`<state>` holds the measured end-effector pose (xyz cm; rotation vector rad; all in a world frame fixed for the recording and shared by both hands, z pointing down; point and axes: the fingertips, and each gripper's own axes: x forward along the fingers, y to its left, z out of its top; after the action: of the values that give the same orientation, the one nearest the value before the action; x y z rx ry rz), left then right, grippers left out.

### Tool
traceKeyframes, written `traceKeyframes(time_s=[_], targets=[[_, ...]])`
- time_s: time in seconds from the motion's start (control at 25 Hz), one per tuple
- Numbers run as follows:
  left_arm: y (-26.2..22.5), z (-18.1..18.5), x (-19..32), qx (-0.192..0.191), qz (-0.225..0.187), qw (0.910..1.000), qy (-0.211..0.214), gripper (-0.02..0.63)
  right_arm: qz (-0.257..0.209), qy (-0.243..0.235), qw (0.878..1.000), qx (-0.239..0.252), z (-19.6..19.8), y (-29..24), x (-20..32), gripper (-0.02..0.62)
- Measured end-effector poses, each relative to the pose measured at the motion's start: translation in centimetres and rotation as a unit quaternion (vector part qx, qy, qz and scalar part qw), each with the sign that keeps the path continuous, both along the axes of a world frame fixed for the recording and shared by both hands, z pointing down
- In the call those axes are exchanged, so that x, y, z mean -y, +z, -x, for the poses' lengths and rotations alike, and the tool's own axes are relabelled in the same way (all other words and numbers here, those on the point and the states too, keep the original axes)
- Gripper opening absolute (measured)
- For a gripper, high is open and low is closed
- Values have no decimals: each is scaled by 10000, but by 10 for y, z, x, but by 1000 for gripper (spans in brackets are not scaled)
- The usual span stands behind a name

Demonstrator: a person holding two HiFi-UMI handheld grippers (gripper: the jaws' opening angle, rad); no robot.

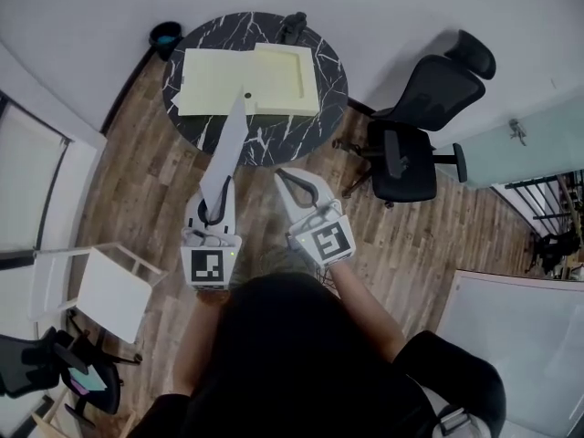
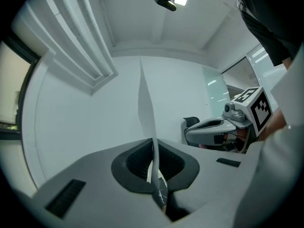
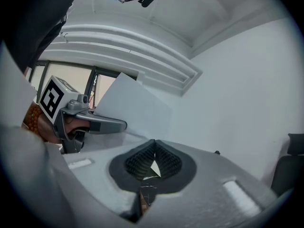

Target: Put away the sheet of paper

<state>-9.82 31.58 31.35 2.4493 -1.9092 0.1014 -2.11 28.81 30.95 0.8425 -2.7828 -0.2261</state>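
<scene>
Paper (image 1: 230,140) clamped in left gripper (image 1: 219,194); yellow tray (image 1: 308,71) lies on round table (image 1: 278,140).

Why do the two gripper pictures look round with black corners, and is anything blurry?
Left gripper view: wide-angle lens bows straight lines and blackens corners; the sheet of paper looks sharp. Right gripper view: same round distortion. Head view: even light, soft shadows, no obvious blur.

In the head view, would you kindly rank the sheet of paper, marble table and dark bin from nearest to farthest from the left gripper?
1. Sheet of paper, clamped in the left gripper.
2. Marble table, straight ahead.
3. Dark bin, beyond the table's far left edge.
</scene>
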Motion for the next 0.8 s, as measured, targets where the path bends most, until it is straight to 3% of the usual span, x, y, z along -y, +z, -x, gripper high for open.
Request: traceKeyframes(time_s=[0.16, 0.44, 0.8], targets=[[0, 15, 16, -97, 40, 9999, 15, 6, 22, 126, 9999, -63, 8, 2, 16, -2], [31, 22, 70, 193, 319, 9991, 184, 6, 277, 298, 9992, 42, 4, 17, 73, -2], [45, 13, 189, 724, 681, 9944, 356, 6, 755, 217, 9954, 541, -1, 41, 189, -2]])
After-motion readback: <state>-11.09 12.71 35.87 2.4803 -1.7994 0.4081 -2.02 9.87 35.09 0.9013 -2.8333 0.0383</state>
